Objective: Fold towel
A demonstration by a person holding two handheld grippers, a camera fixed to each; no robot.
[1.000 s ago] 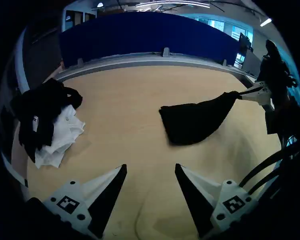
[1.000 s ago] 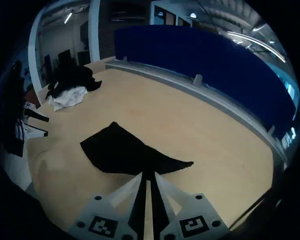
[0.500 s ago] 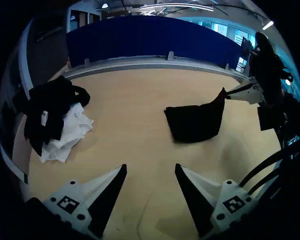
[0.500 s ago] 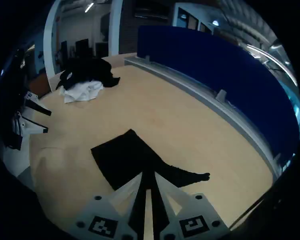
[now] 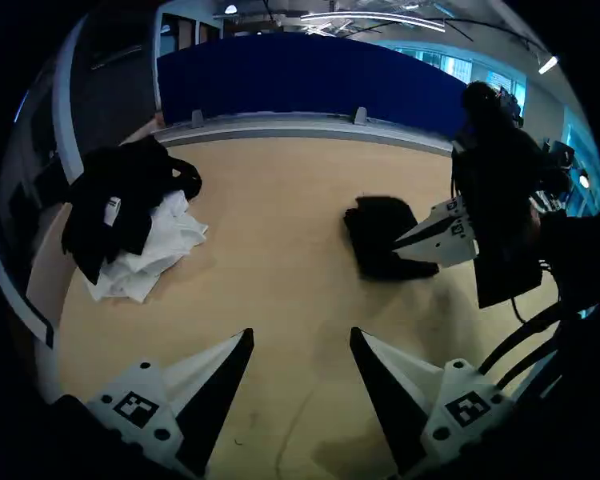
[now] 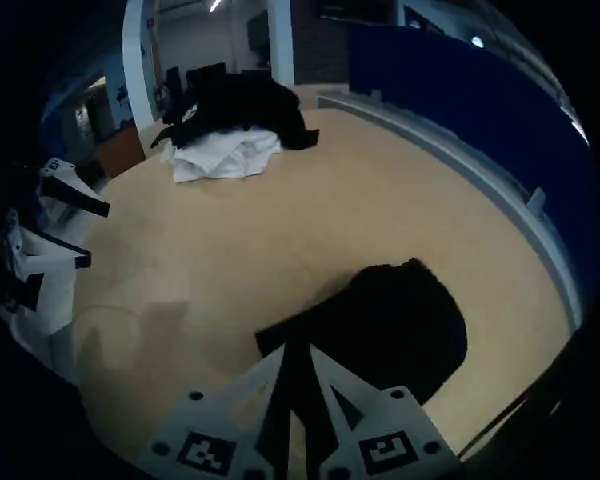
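Note:
A black towel point(image 5: 380, 232) lies bunched and doubled over on the wooden table point(image 5: 276, 200), right of centre. My right gripper point(image 5: 400, 243) reaches in from the right and is shut on the towel's near edge. In the right gripper view the towel point(image 6: 404, 320) spreads just beyond the closed fingertips of the right gripper point(image 6: 297, 352), with black cloth pinched between them. My left gripper point(image 5: 300, 336) stays low at the table's near side, open and holding nothing, well short of the towel. The left gripper point(image 6: 98, 234) also appears at the far left of the right gripper view.
A pile of black and white clothes point(image 5: 132, 216) sits at the table's left side, seen too as a pile point(image 6: 228, 136) in the right gripper view. A blue partition point(image 5: 316, 76) runs along the far edge. A person in dark clothing point(image 5: 500, 200) stands at the right.
The right gripper carried the towel's corner across, over the rest of the cloth, so the stretched-out towel is now a compact doubled shape. The left gripper stayed open and hardly moved.

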